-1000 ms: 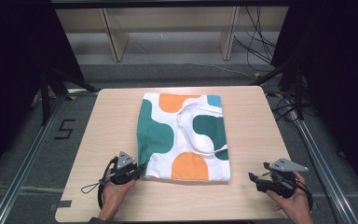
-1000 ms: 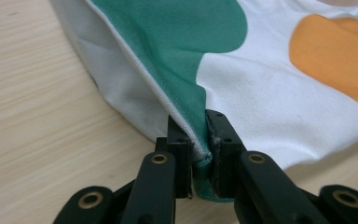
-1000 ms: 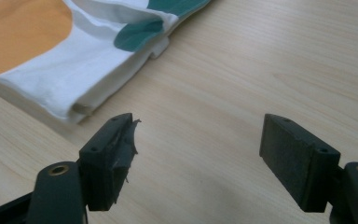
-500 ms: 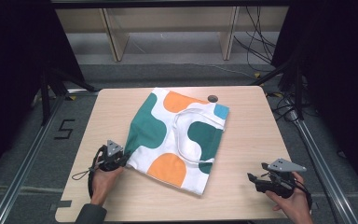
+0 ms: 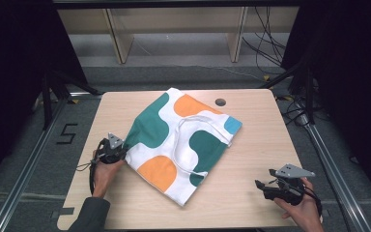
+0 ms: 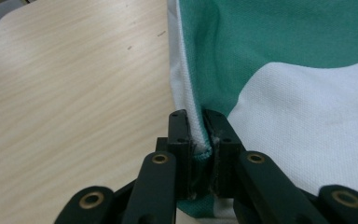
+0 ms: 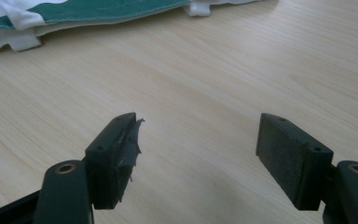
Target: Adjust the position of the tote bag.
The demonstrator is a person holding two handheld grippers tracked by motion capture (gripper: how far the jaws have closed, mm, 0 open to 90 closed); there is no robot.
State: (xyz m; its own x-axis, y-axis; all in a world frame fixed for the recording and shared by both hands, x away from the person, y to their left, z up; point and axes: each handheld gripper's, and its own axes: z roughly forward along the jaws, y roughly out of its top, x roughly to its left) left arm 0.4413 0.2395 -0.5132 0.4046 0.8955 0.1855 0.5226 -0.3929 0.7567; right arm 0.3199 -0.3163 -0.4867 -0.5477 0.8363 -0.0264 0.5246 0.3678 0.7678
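A flat cloth tote bag (image 5: 178,140), white with green, orange and blue patches and white handles, lies turned at an angle in the middle of the wooden table (image 5: 251,145). My left gripper (image 5: 117,151) is shut on the bag's left corner; in the left gripper view the jaws pinch the white and green hem of the bag (image 6: 279,88). My right gripper (image 5: 261,186) rests near the table's front right, open, with bare wood between its pads (image 7: 282,154). The bag's edge (image 7: 98,11) lies far ahead of it.
A small dark round hole (image 5: 220,102) sits in the table near the back edge, just beyond the bag. Metal frame rails (image 5: 335,169) run along both sides of the table. A shelf unit (image 5: 174,34) stands behind it.
The left gripper has dragged its corner of the bag leftward and away from the front edge, so the bag has rotated clockwise. The hole at the back got uncovered. The right gripper stayed put.
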